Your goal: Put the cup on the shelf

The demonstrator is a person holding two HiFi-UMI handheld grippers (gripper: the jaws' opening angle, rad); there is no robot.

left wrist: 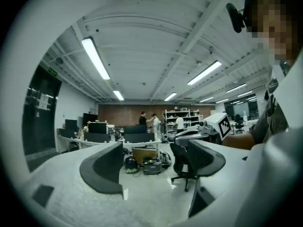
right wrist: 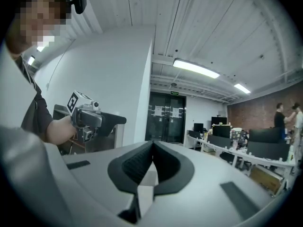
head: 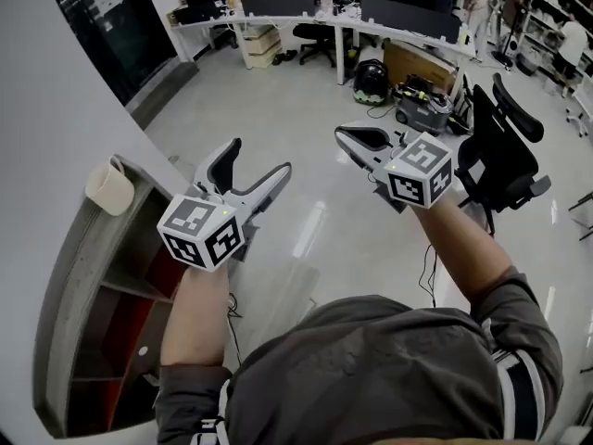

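The cream cup (head: 111, 189) is sitting on the top of the grey shelf (head: 85, 258), close against the white wall and apart from both grippers. The person is holding the left gripper (head: 257, 158) out over the floor just right of the shelf, its jaws spread wide with nothing between them. The right gripper (head: 345, 133) is hovering farther right, near a black office chair (head: 505, 146), its jaws pressed together on nothing.

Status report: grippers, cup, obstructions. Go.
Left gripper open, empty. Right gripper shut, empty. Cup sits on top of shelf, apart from both grippers. Nothing in the way.
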